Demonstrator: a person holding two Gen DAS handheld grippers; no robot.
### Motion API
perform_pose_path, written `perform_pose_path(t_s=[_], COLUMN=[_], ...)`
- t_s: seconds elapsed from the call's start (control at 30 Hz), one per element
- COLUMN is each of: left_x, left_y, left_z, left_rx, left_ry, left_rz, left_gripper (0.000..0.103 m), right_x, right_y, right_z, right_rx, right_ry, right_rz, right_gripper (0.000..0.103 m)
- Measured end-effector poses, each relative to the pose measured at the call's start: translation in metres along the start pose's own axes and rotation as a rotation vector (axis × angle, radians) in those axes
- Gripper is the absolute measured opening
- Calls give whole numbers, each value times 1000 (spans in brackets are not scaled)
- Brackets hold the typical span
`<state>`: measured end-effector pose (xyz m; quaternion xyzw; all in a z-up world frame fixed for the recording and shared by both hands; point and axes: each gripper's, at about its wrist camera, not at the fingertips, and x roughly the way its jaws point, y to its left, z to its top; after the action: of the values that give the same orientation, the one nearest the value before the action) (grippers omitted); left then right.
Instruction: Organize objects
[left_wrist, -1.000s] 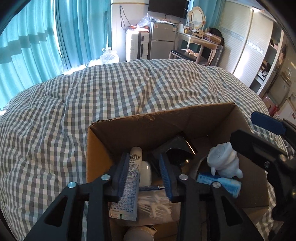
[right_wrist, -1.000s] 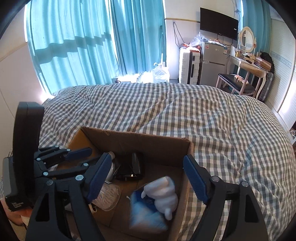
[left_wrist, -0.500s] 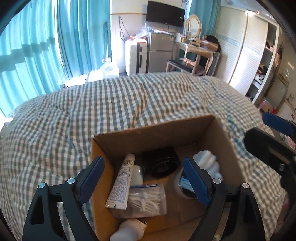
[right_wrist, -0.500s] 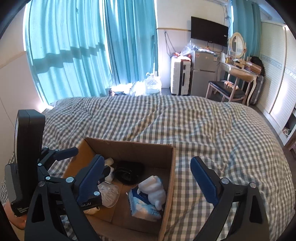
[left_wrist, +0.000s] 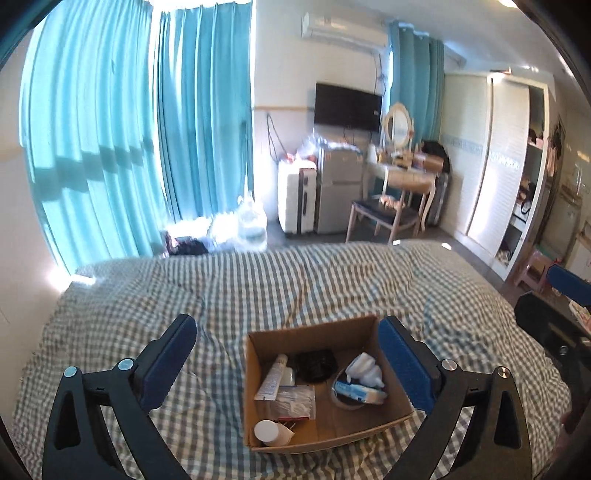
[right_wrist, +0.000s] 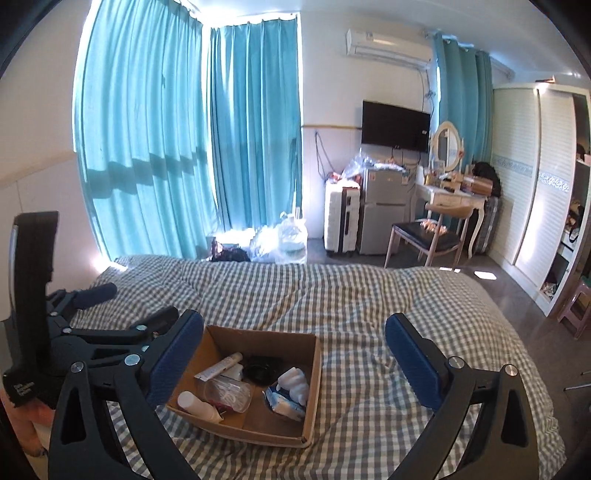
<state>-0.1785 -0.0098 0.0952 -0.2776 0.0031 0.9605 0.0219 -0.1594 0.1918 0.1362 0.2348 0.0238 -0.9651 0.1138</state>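
A: On the checked bed, lower centre of both frames, sits one open box. Teal curtains fill the upper left; a TV hangs upper right.

B: And the hands?

A: Left hand-held gripper and right hand-held gripper both hang above the box, tilted down, jaws spread wide and just opened further, gripping nothing.

B: Contents?

A: One tube, one black item, one white figure, one bottle.
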Motion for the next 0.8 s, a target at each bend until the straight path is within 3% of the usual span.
perform_pose_path(t_s=[0.27,0.43,0.63,0.8], left_x=[-83,-119,-133,-119], left_y=[-5,4,13,8], left_z=[10,-5,-44,-79], left_rx=[26,7,-16,-4], left_ry=[-144,-229,-292,-300], left_rz=[36,75,139,182], left_gripper=[102,103,103,103], right_x=[-76,-110,-107,-85], right_y=[3,-4,-2,-10], right_z=[5,-2,-40,-70], right_rx=[18,41,-3,57], right_ry=[-96,-168,-189,-173], right_rz=[-3,-9,-44,-30], right_gripper=[101,101,101,101])
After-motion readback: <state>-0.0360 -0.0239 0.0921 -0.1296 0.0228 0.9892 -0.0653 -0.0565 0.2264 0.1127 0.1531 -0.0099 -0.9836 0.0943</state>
